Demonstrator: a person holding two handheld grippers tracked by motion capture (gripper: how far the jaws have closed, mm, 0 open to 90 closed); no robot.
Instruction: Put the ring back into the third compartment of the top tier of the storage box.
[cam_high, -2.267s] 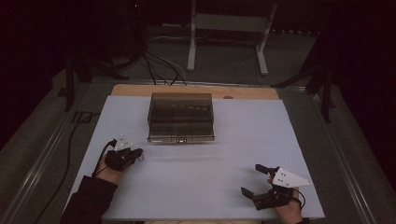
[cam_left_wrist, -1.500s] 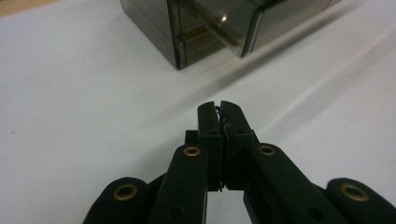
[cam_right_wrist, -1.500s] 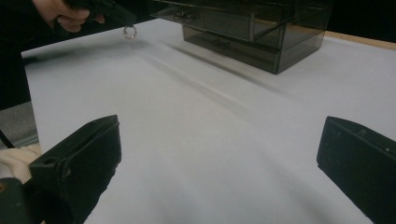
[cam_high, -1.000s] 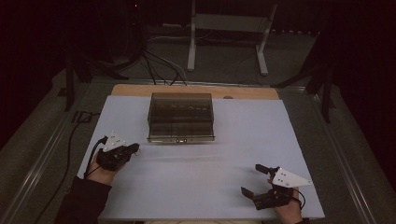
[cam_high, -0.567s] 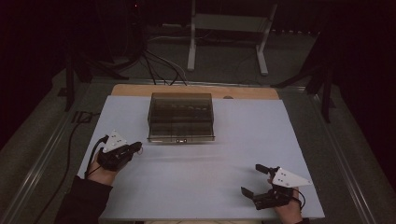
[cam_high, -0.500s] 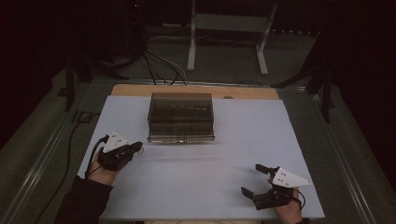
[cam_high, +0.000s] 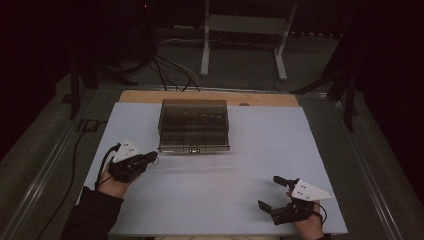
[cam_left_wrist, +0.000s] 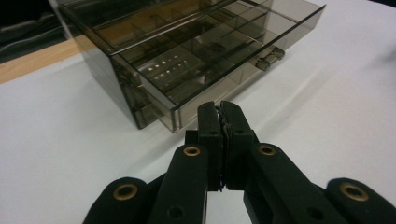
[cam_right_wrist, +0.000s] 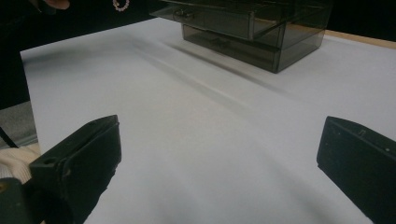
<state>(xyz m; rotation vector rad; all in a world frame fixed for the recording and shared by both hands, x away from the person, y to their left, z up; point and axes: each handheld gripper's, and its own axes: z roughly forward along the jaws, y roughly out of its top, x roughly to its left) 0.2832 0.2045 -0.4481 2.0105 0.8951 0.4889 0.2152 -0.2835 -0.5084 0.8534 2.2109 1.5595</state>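
A smoky clear plastic drawer box (cam_high: 193, 125) stands at the back middle of the white table sheet (cam_high: 210, 200); in the left gripper view the box (cam_left_wrist: 187, 60) lies close ahead, its lower drawer with a small handle (cam_left_wrist: 270, 58) slightly pulled out. My left gripper (cam_high: 152, 159) rests on the sheet left of the box's front corner, pointing toward it, jaws shut with nothing between them (cam_left_wrist: 219, 116). Near the front right edge my right gripper (cam_high: 272, 192) stands open and empty, its two jaws wide apart, with the box (cam_right_wrist: 252, 28) far ahead.
A wooden table edge (cam_high: 265, 99) runs behind the sheet. Beyond it stand a grey metal stand (cam_high: 245, 30) and cables (cam_high: 165, 70) on the dark floor. A cable (cam_high: 75, 150) trails off the table's left side.
My left gripper first drew back toward the left front, then edged slightly right toward the box's corner. The right gripper has stayed still.
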